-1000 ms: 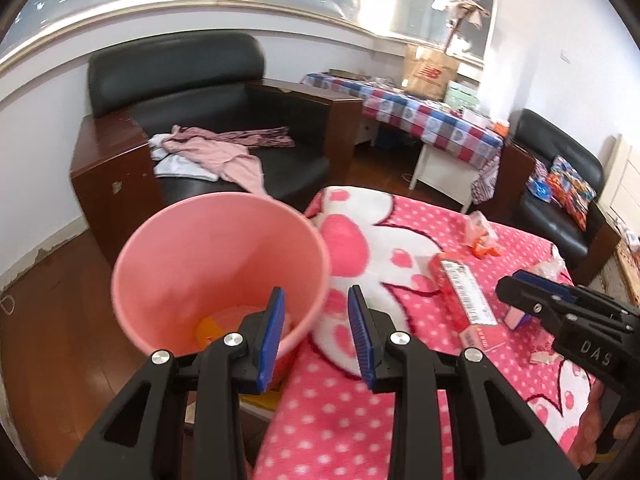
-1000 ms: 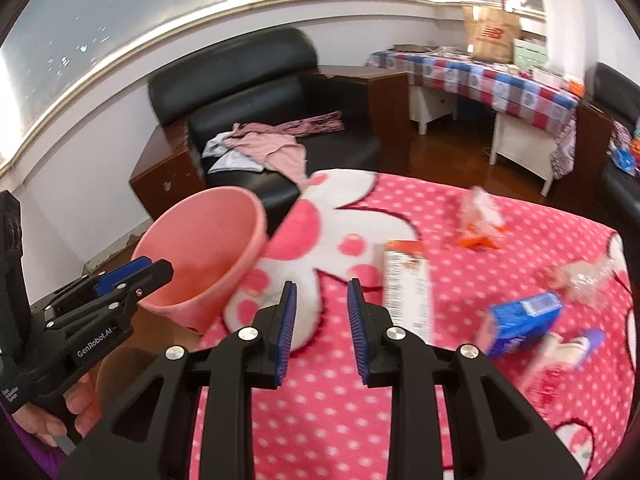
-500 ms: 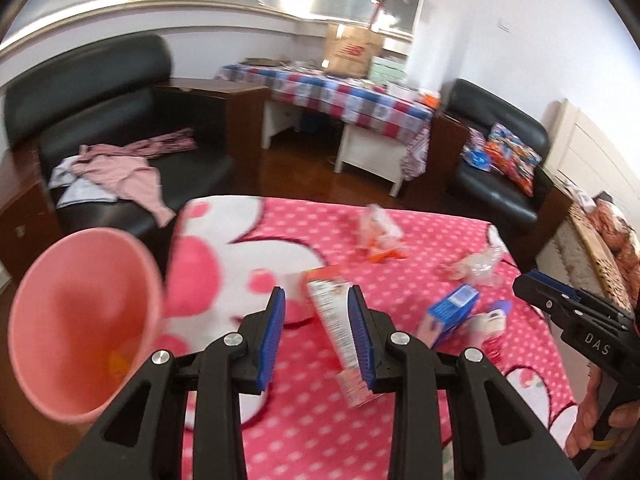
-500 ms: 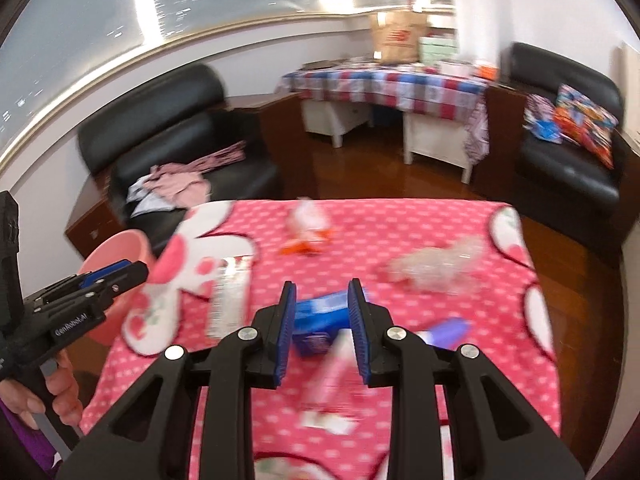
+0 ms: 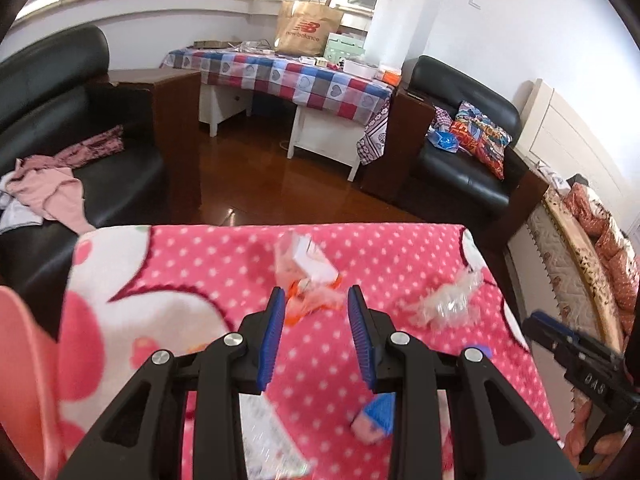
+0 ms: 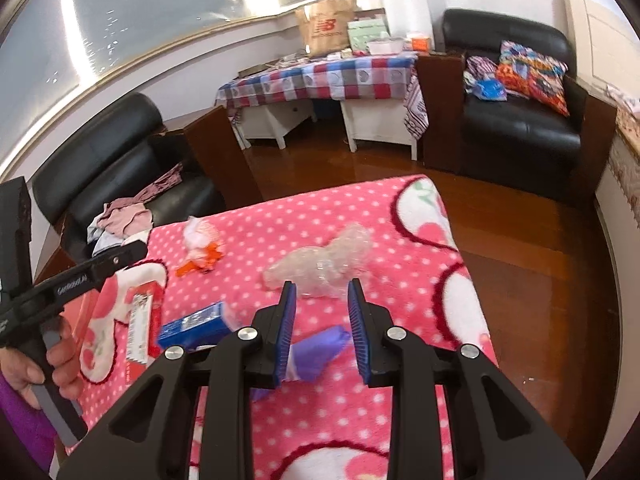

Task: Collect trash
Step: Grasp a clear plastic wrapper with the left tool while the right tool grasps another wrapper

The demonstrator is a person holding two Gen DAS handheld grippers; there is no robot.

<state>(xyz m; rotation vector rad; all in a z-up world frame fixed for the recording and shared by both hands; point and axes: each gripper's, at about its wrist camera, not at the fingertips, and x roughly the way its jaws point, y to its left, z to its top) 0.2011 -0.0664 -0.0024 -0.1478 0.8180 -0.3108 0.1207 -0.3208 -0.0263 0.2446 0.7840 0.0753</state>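
Trash lies on a pink dotted blanket (image 5: 224,264). My left gripper (image 5: 316,300) is open and empty, just short of an orange-and-white wrapper (image 5: 308,276). A crumpled clear plastic bag (image 5: 448,300) lies to its right. The pink bucket (image 5: 24,380) shows at the left edge. My right gripper (image 6: 322,292) is open and empty, just short of the clear plastic bag (image 6: 324,260), above a purple wrapper (image 6: 316,352). A blue box (image 6: 196,326), a red packet (image 6: 140,328) and the orange wrapper (image 6: 200,252) lie to its left.
A black sofa with clothes (image 5: 60,176) stands left of the blanket. A checked table (image 5: 288,76) with a paper bag and a black armchair (image 5: 464,160) stand behind on the wooden floor (image 6: 540,280). A bed edge (image 5: 580,248) is on the right.
Both grippers have swung right, away from the pink bucket and across the blanket. The left now faces the orange wrapper and the right faces the clear plastic bag. Both stay open.
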